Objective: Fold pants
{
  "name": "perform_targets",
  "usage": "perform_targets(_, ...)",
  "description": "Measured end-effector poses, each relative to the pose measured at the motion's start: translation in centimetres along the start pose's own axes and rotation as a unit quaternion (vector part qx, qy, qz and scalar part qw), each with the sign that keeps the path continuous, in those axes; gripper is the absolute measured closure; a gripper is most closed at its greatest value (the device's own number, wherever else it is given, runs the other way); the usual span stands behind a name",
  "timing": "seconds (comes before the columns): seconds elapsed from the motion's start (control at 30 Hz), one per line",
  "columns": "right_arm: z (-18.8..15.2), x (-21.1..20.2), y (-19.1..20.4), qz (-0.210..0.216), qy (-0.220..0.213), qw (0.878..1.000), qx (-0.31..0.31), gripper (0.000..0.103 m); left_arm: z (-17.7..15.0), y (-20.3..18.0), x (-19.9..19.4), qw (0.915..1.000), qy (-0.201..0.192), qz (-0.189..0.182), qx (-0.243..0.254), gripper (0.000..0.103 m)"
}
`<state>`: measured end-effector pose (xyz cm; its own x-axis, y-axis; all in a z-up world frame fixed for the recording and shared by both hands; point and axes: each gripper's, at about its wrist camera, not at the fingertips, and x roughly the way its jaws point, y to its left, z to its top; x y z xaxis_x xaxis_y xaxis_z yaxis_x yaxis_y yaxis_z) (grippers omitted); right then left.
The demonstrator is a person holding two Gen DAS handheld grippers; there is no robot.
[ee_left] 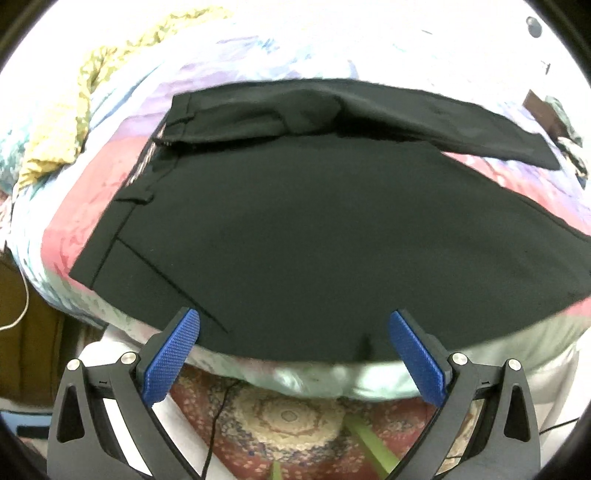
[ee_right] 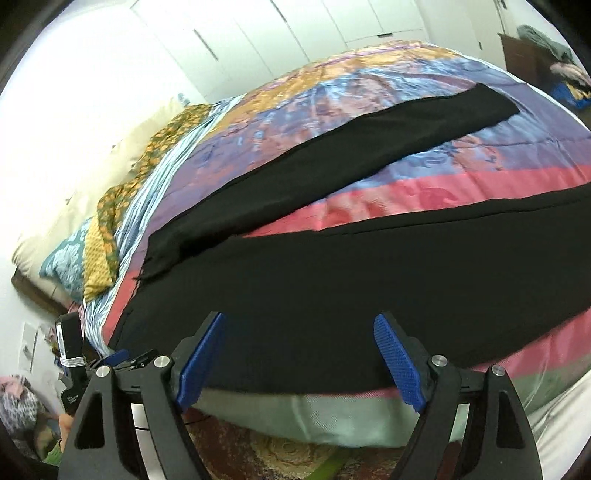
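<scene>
Ahead of both tongs, on bed [ee_right: 424, 192] | pants [ee_left: 295, 240] long axis left-right | left tongs [ee_left: 293, 354] released, over waist end | right tongs [ee_right: 299, 354] released, leg side

both views bright, even indoor light; source not visible. left wrist view overexposed along the top, quilt [ee_left: 258, 55] washed to near white. white wardrobe doors [ee_right: 258, 33] blown out too. strong fisheye bulge, straight edges bowed, dark vignette in all 4 corners. black pants [ee_left: 295, 240] show almost no fabric detail. slight motion smear along the bed edge. blue pads [ee_right: 397, 365] sharp. shadows faint.
</scene>
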<state>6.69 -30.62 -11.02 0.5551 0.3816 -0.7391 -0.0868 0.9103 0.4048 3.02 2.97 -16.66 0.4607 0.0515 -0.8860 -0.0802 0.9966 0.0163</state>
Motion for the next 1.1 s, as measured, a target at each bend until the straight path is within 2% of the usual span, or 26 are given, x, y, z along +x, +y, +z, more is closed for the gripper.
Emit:
perform_targets(0.17, -0.3, -2.9, 1.5, 0.002, -0.026, 1.000, -0.018, 0.021, 0.5, -0.3, -5.0, 0.9983, -0.052, -0.021, 0.017, 0.001)
perform_targets(0.27, 0.7, -6.5, 2.9, -0.004, -0.066, 0.996, -0.059, 0.021, 1.5, -0.7, -9.5, 0.9938, -0.098, -0.037, 0.035, 0.001)
perform_targets(0.37, 2.2, -10.7, 4.7, -0.023, -0.117, 0.986, -0.118, 0.015, 2.5, -1.5, -14.0, 0.9872, -0.142, -0.053, 0.049, 0.001)
perform_targets(0.47, 3.4, -14.4, 6.5, -0.042, -0.166, 0.971, -0.170, 0.010, 3.2, -2.7, -17.8, 0.9814, -0.160, -0.084, 0.064, 0.001)
perform_targets(0.57, 4.0, -16.5, 7.3, -0.039, -0.193, 0.963, -0.186, 0.009, 4.5, -3.8, -20.6, 0.9746, -0.169, -0.128, 0.073, 0.001)
perform_targets(0.63, 4.0, -17.2, 7.6, -0.028, -0.206, 0.961, -0.181, 0.006, 5.5, -4.2, -21.3, 0.9710, -0.179, -0.142, 0.071, 0.001)
perform_targets(0.7, 4.0, -17.0, 7.6, -0.016, -0.203, 0.964, -0.169, 0.005, 6.2, -4.4, -20.9, 0.9714, -0.184, -0.136, 0.064, 0.001)
perform_targets(0.8, 3.9, -15.1, 7.8, -0.001, -0.170, 0.972, -0.164, 0.005, 6.4, -3.9, -17.8, 0.9771, -0.164, -0.130, 0.040, 0.001)
perform_targets(0.97, 3.7, -10.7, 6.9, -0.005, -0.098, 0.984, -0.148, 0.005, 5.8, -2.8, -8.8, 0.9937, -0.080, -0.076, 0.014, 0.001)
perform_targets(1.03, 3.5, -8.9, 5.9, -0.005, -0.072, 0.989, -0.128, 0.005, 5.9, -2.0, -5.0, 0.9967, -0.039, -0.071, 0.003, 0.001)
perform_targets(1.1, 3.4, -7.3, 5.1, -0.015, -0.056, 0.992, -0.116, 0.005, 6.6, -1.4, -2.7, 0.9979, -0.020, -0.062, -0.002, 0.001)
